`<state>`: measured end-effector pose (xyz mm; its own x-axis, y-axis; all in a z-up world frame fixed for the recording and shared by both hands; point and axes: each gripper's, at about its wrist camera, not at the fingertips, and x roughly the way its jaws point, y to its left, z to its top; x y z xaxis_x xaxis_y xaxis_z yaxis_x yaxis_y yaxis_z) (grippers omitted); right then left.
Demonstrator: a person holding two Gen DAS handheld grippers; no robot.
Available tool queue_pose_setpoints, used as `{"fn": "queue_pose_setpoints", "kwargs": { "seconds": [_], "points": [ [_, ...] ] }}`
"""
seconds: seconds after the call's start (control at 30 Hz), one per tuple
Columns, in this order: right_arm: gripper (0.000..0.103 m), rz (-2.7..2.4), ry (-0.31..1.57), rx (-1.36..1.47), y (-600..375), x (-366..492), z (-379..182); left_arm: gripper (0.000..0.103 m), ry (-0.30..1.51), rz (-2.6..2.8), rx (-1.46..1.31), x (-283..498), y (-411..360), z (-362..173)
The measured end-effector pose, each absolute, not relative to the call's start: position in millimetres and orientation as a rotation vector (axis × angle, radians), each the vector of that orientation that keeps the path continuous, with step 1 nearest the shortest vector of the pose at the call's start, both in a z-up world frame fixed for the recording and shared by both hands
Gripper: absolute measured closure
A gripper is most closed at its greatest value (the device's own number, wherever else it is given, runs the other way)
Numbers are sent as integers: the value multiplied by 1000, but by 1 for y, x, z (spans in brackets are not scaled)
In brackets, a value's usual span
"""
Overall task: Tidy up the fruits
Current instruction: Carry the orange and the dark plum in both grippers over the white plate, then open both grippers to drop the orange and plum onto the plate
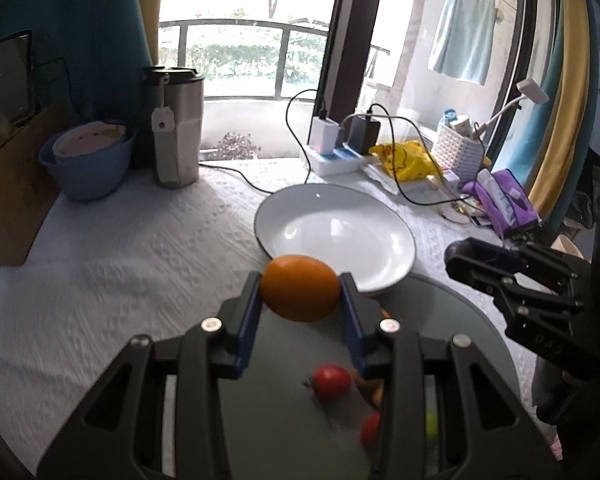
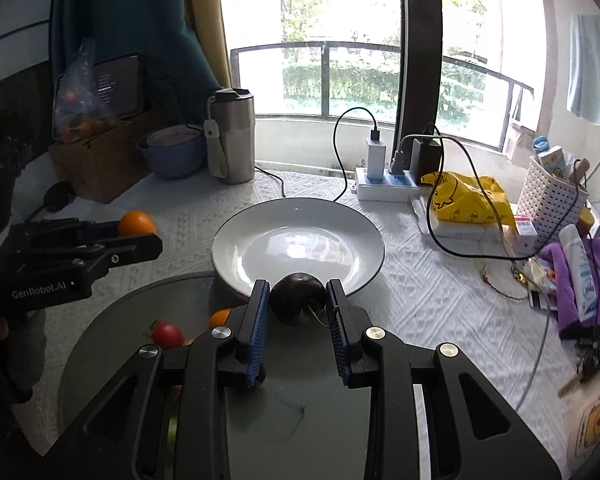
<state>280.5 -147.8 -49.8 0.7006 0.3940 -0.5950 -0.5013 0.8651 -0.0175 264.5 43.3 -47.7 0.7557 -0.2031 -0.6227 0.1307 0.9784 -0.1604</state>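
Orange clamping in left gripper, dark plum pinching in right gripper; am carrying both toward white plate for sorting.

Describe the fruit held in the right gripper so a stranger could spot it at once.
Start at the big white plate mid-table. At its near rim the right gripper clamps a round, dark purple fruit with a thin stalk. Unlike the orange and the red tomato, it is almost black.
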Motion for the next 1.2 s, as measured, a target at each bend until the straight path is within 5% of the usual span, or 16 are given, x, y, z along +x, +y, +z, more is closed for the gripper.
{"fn": "queue_pose_setpoints", "kwargs": {
  "seconds": [0.93, 1.2],
  "points": [
    [72, 541, 768, -130, -115, 395, -81, 63, 874, -264, -175, 389, 36, -89],
    [62, 528, 719, -148, -115, 381, -62, 59, 807, -227, -193, 374, 49, -65]
  ]
}}
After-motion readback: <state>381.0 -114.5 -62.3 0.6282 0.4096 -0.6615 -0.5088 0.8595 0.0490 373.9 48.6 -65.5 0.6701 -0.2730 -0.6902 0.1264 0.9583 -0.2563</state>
